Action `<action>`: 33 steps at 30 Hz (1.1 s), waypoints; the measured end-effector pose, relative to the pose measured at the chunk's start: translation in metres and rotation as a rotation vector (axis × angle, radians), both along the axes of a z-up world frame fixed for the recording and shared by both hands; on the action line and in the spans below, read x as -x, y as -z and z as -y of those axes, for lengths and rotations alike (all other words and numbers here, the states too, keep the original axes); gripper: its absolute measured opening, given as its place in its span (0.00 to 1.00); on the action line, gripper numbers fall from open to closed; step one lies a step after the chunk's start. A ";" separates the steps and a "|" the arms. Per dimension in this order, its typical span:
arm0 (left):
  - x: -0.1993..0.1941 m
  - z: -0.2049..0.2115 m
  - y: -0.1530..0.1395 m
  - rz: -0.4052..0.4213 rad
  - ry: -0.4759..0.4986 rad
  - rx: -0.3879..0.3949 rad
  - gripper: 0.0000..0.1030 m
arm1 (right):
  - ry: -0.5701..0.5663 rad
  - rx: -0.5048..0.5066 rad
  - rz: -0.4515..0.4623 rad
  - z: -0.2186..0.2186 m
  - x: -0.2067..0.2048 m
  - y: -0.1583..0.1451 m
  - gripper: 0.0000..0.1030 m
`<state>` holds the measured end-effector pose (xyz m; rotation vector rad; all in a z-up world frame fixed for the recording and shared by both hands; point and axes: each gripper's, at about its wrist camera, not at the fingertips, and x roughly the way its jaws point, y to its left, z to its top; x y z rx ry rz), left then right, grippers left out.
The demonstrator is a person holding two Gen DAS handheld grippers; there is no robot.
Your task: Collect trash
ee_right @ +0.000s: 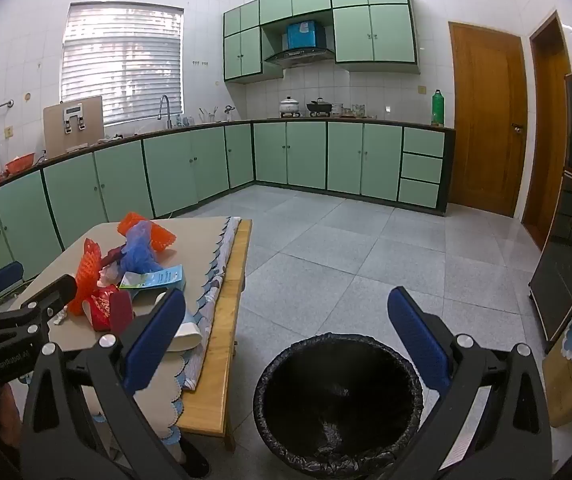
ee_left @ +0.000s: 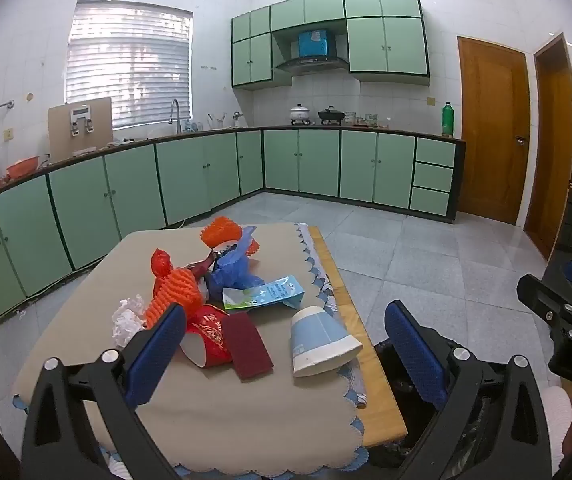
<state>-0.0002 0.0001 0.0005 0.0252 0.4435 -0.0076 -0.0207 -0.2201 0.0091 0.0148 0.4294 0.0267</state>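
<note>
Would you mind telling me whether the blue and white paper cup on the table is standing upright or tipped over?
Tipped over: the paper cup lies on its side on the tablecloth, its rim facing sideways.

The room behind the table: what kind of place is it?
Most likely a home kitchen. Green cabinets run under a long counter, a faucet stands below the window, and pots sit on a stove beneath a range hood.

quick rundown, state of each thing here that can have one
left gripper: jaws open, nothing held
right gripper: jaws open, nothing held
black-lined round trash bin: open, looks nearly empty
pale blue paper cup: tipped on its side
red paper cup: lying on its side
white tissue: crumpled
blue plastic bag: crumpled
brown wooden door: shut
</note>
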 end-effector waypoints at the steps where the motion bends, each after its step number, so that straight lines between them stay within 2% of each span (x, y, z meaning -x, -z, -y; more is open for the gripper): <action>1: 0.000 0.000 0.000 0.003 0.001 0.000 0.94 | -0.002 0.008 0.009 0.000 0.001 0.000 0.95; 15: 0.003 0.001 -0.003 0.036 -0.007 -0.015 0.94 | 0.005 -0.007 0.013 -0.003 0.000 0.003 0.95; 33: 0.000 0.001 -0.002 0.029 -0.008 -0.013 0.94 | 0.007 -0.016 0.014 0.004 0.003 0.000 0.95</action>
